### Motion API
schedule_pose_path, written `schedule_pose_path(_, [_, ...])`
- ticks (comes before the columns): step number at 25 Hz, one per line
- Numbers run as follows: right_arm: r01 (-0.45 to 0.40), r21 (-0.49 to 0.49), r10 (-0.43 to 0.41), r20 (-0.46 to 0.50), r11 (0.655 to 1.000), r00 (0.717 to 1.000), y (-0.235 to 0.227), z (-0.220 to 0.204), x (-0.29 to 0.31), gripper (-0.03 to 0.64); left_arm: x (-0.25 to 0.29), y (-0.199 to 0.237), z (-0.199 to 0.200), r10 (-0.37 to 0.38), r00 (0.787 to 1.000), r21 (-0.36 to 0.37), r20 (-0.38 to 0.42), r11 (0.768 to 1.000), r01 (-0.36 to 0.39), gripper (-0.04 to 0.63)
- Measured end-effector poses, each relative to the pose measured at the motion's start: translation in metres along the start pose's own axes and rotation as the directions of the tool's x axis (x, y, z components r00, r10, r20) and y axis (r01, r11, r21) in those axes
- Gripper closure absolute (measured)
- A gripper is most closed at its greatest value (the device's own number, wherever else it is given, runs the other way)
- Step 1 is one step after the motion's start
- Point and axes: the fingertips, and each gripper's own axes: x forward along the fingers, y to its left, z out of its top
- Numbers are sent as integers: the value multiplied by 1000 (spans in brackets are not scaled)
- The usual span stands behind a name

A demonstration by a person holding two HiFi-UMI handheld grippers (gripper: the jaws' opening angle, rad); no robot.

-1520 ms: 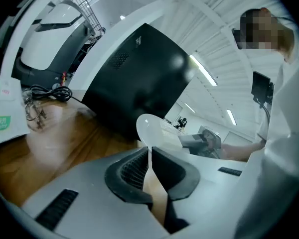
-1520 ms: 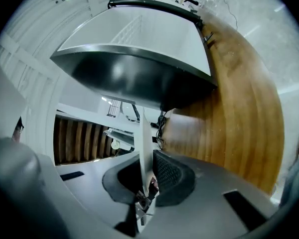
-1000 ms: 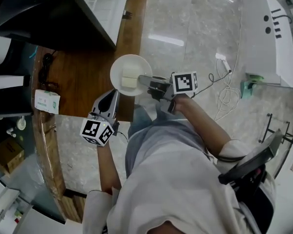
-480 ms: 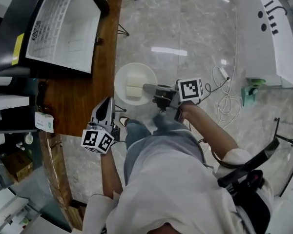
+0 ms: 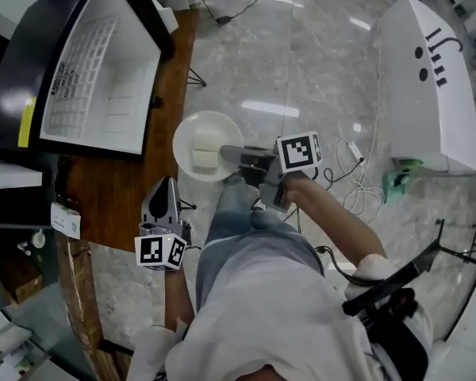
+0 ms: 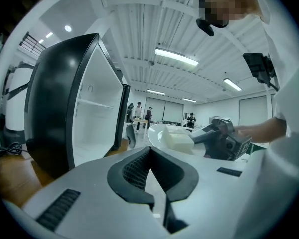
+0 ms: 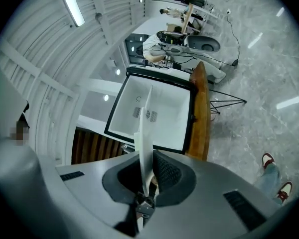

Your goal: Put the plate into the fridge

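Plate point(image 5: 209, 145): white and round, carrying one pale block point(image 5: 204, 151). It is held in the air just off the bench point(image 5: 103, 205) edge, over the marble floor point(image 5: 301, 62). It is near the open fridge point(image 5: 95, 78) and outside it. In the right gripper view the plate point(image 7: 145, 128) shows edge-on, running up from the claw toward the fridge's white inside point(image 7: 154, 113).

Right claw point(image 5: 239, 157): narrow, clamped on the plate's rim at the side nearest the person. Its own view shows both pads of the claw point(image 7: 147, 183) pressed on the thin white edge.

Left claw point(image 5: 166, 185): closed and carrying nothing, over the bench edge and apart from the plate. Its own view shows the claw point(image 6: 152, 176) with jaws together and nothing between them. Beyond it are the fridge point(image 6: 84, 113) to the left and the plate point(image 6: 164, 133) to the right.

Fridge: black shell, white lining, door open, standing on the wooden bench.

Other items: a small white box point(image 5: 66, 219) on the bench, a large white machine point(image 5: 424, 86) on the floor, and loose cables point(image 5: 357, 173) beside it.
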Motion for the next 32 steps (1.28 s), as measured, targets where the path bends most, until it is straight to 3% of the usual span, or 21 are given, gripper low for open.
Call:
schedule_pose_path(6, [-57, -52, 51, -120, 997, 992, -9, 109, 90, 584, 85, 60, 30, 123, 990, -32, 70, 992, -121, 577])
schedule_pose_path(11, [-107, -66, 88, -235, 992, 968, -13, 212, 209, 584, 167, 152, 73, 200, 972, -45, 121, 980, -196, 577])
schedule_pose_path(15, [-157, -30, 140, -313, 987, 939, 1, 254, 296, 584, 193, 207, 110, 256, 953, -69, 160, 966, -248, 577])
schedule_pose_path(21, [-211, 66, 219, -404, 975, 888, 21, 298, 368, 584, 241, 225, 159, 314, 927, -9, 205, 948, -319, 577])
schedule_pose_path(23, [-195, 119, 228, -432, 974, 873, 20, 306, 386, 584, 254, 235, 175, 353, 907, 13, 229, 931, -365, 577])
schedule_pose_path(26, [-159, 181, 228, -477, 971, 849, 13, 311, 406, 584, 267, 249, 189, 410, 882, 127, 234, 886, -446, 577])
schedule_pose_path(30, [-110, 251, 230, -521, 962, 822, 7, 317, 423, 584, 282, 268, 201, 486, 836, 160, 254, 831, -532, 577])
schedule_pose_path(32, [-97, 254, 225, -544, 962, 809, 6, 320, 429, 584, 287, 273, 206, 524, 807, 136, 272, 810, -571, 577])
